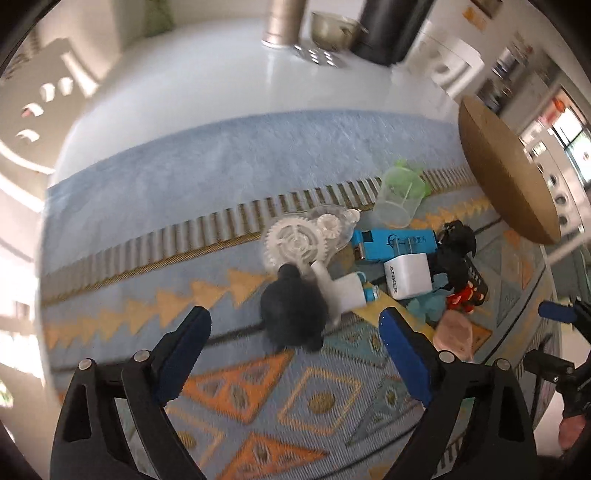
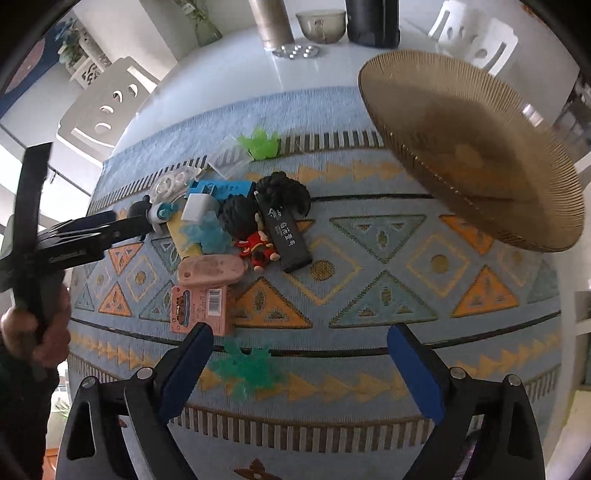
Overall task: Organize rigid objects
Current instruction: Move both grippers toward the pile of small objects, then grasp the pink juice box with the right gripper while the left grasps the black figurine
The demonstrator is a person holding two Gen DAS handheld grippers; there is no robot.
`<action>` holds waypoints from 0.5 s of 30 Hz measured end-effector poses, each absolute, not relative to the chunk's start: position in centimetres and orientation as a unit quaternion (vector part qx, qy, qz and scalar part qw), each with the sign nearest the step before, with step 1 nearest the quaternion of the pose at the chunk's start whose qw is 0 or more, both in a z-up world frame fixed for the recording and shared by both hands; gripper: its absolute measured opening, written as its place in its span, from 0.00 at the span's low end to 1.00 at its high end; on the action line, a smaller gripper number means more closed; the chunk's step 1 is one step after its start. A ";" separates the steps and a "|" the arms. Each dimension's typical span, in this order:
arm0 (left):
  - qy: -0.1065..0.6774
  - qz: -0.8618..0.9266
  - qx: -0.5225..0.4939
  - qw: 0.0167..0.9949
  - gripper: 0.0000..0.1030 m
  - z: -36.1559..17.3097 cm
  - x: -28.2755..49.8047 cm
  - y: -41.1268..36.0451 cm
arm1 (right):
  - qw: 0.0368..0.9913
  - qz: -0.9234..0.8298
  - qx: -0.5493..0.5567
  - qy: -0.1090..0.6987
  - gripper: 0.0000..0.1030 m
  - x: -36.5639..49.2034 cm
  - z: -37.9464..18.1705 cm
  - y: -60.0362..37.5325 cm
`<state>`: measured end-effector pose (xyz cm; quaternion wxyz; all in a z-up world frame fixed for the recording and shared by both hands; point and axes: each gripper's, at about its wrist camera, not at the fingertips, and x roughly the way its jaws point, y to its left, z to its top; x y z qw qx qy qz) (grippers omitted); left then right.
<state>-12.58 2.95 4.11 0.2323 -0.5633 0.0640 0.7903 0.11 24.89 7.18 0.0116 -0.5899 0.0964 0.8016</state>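
A pile of small objects lies on the patterned blue mat. In the left wrist view I see a black fuzzy toy, a white gear, a white Anker charger, a blue box and a clear cup. My left gripper is open, its fingers either side of the black toy, just short of it. In the right wrist view, a pink case, a pink card, a red figure and a black stick lie ahead. My right gripper is open and empty above a green jelly piece.
A brown ribbed glass plate stands at the mat's right end, also in the left wrist view. A steel flask, a bowl and a dark jug stand at the table's far edge. White chairs stand around the table.
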 end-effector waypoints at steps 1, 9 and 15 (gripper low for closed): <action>0.067 0.787 -0.566 0.238 0.87 3.9 -12.8 3.1 | 0.002 0.801 -0.591 0.099 0.93 -0.1 7.0 24.7; 0.065 0.778 -0.573 0.250 0.65 3.1 -12.1 4.3 | -0.084 0.786 -0.604 0.102 0.93 -1.3 5.2 20.2; 0.036 0.784 -0.572 0.239 0.37 3.5 -10.4 3.0 | -0.133 0.781 -0.606 0.072 0.68 -2.6 3.8 16.2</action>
